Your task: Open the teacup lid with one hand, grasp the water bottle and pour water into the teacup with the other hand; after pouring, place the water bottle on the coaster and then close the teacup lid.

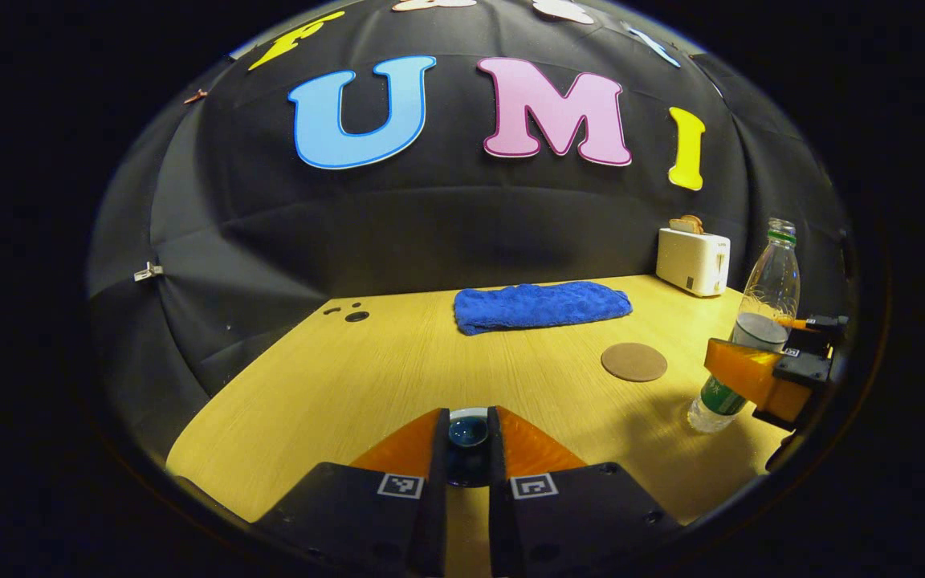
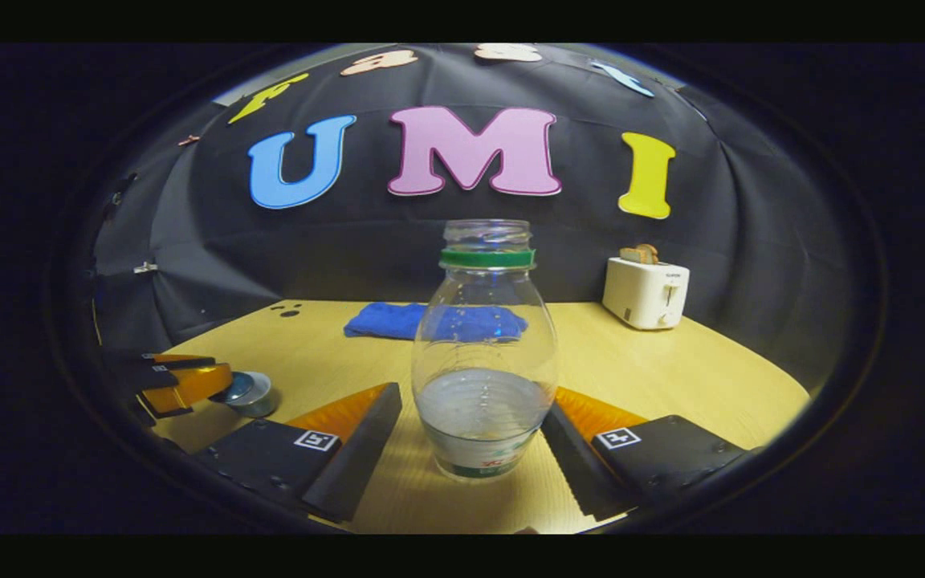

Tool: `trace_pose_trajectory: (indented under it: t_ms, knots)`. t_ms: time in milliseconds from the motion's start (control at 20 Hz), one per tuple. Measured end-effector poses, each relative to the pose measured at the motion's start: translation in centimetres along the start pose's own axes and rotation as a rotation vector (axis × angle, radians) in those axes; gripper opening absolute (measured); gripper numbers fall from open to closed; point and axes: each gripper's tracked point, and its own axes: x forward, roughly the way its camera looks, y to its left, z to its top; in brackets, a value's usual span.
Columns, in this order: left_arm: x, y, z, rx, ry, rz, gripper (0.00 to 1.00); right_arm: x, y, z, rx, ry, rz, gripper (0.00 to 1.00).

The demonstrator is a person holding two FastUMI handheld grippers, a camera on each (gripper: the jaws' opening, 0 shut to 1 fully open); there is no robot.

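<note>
We hold both grippers low over the wooden bench [image 1: 334, 377].

Left gripper [image 1: 467, 437]: fingers drawn narrow around the knob of the teacup lid [image 1: 467, 431], which sits between the tips near the front edge of the bench. They look closed on the knob, though whether the lid is already lifted off the cup we cannot tell. In the right gripper view the teacup [image 2: 247, 393] shows at the bench's left side with the left gripper on its top.

Right gripper [image 2: 474, 437]: fingers spread wide, one on each side of the water bottle [image 2: 485, 353], with a clear gap on both sides. The bottle stands upright on the bench, uncapped, a green ring at the neck, water filling only the lower part. In the left gripper view it stands toward the right edge.

The round coaster [image 1: 633, 362] lies bare on the bench, between teacup and bottle and nearer the bottle. A folded blue towel [image 1: 541, 306] and a white toaster [image 1: 693, 261] sit along the back edge, apart from the work.

Step in hand, as we judge it: lid grasp made, bottle grasp being set up. Next move calls for closing the right fingers squarely on the bottle's body, and raising the lid clear so the cup mouth is open before any tilt.
</note>
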Motion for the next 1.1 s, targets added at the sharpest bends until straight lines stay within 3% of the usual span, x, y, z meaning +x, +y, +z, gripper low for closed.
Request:
trace_pose_trajectory:
  t_ms: [100, 150, 200, 250, 450, 500, 550, 1100]
  knots:
    - [-0.1, 0.3, -0.2, 0.004, 0.006, -0.001, 0.25, 0.3, -0.2, 0.1, 0.004, -0.007, -0.009, 0.93]
    - [-0.2, 0.4, 0.0, 0.001, 0.001, -0.004, 0.26, 0.4, -0.2, 0.1, 0.004, -0.01, -0.009, 0.77]
    - [-0.3, 0.4, 0.1, -0.003, 0.0, -0.008, 0.22, 0.5, -0.2, 0.2, 0.0, -0.012, -0.008, 0.76]
    - [-0.4, 0.3, 0.0, -0.003, 0.003, -0.013, 0.25, 0.5, -0.2, 0.2, -0.007, -0.012, -0.005, 0.8]
    - [-0.7, 0.3, 0.2, -0.009, -0.004, -0.026, 0.22, 0.8, 0.4, 0.4, -0.056, 0.002, 0.031, 0.73]
    - [-0.8, 0.4, 0.5, -0.016, -0.01, -0.021, 0.25, 0.9, 0.5, 0.5, -0.076, 0.0, 0.045, 0.72]
    - [-0.9, 0.5, 0.7, -0.028, -0.018, -0.021, 0.22, 0.9, 0.7, 0.8, -0.106, -0.011, 0.054, 0.72]
    - [-4.0, 6.6, 1.5, -0.078, -0.064, 0.085, 0.25, 5.0, 4.7, 4.6, -0.636, -0.14, 0.182, 0.72]
